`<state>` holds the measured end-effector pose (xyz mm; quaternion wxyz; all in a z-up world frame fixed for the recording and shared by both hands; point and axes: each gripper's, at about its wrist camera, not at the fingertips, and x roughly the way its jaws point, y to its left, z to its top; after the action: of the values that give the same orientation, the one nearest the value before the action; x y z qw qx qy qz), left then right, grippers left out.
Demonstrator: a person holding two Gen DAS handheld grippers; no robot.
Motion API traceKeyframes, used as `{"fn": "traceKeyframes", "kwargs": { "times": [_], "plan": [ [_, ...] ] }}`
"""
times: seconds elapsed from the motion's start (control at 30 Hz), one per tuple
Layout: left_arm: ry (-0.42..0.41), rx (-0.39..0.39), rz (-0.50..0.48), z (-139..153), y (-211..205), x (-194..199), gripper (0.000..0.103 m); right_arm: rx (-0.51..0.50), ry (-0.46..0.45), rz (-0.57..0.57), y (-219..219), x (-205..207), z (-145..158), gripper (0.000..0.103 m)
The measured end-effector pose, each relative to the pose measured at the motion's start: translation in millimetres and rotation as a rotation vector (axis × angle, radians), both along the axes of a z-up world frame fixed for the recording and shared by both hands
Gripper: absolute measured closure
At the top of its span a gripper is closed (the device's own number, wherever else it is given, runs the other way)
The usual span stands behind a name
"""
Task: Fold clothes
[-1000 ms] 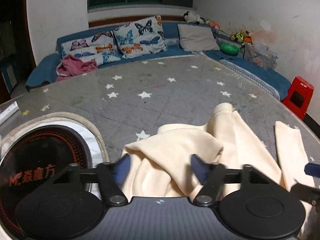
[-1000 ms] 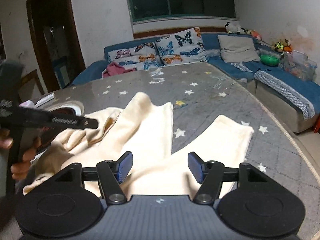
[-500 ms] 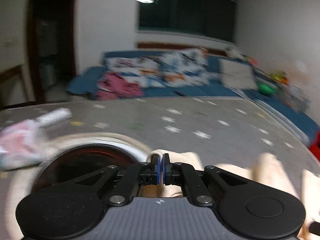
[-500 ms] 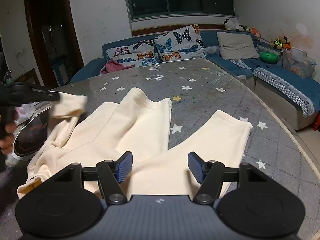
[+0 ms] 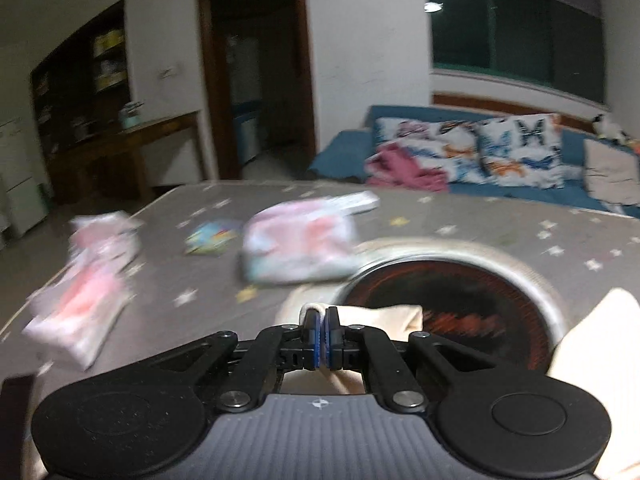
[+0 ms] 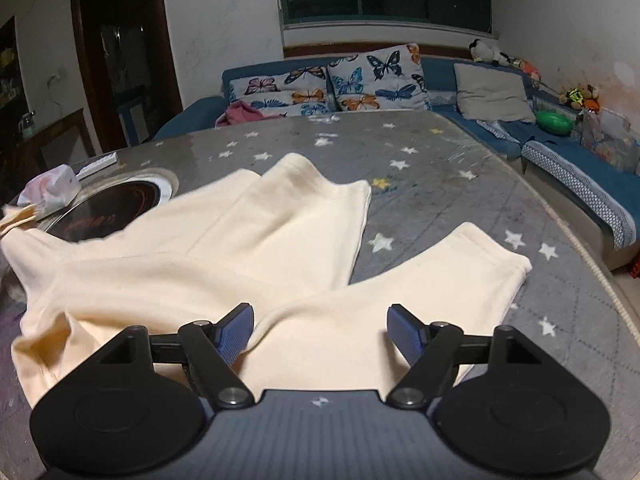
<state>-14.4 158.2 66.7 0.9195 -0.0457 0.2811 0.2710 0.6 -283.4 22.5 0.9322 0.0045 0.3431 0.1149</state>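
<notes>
Cream trousers (image 6: 240, 256) lie spread on the grey star-patterned table (image 6: 440, 184), both legs pointing away from me. My right gripper (image 6: 320, 330) hovers open just above the near part of the right leg (image 6: 400, 304), nothing between its blue pads. In the left wrist view my left gripper (image 5: 321, 332) is shut on a pinched fold of the cream trousers (image 5: 384, 316) beside the round black cooktop (image 5: 460, 296). The right wrist view shows that held corner (image 6: 16, 216) lifted at the far left edge.
A round cooktop (image 6: 116, 208) is set into the table at left. Pink-and-white packets (image 5: 300, 248) (image 5: 88, 280) and a colourful disc (image 5: 212, 236) lie beyond it. A blue sofa with butterfly cushions (image 6: 340, 84) runs behind and along the right side.
My left gripper has closed on the trousers' edge and swung left, pulling that corner outward over the cooktop. The trousers now lie flatter. My right gripper stayed open and nearly still.
</notes>
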Motion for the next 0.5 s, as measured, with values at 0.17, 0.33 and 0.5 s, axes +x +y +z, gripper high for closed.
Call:
{"fn": "traceKeyframes", "kwargs": {
  "times": [0.17, 0.33, 0.5],
  "plan": [
    [0.090, -0.034, 0.054, -21.3, 23.0, -35.0, 0.101, -0.005, 0.012, -0.018, -4.6, -3.0, -2.8, 0.026],
    [0.131, -0.125, 0.062, -31.3, 35.6, -60.9, 0.097, -0.010, 0.024, -0.036, -9.1, -6.0, -5.7, 0.026],
    [0.102, -0.130, 0.025, -20.3, 26.9, -67.8, 0.089, -0.014, 0.018, -0.058, -16.7, -4.7, -1.8, 0.029]
  ]
}}
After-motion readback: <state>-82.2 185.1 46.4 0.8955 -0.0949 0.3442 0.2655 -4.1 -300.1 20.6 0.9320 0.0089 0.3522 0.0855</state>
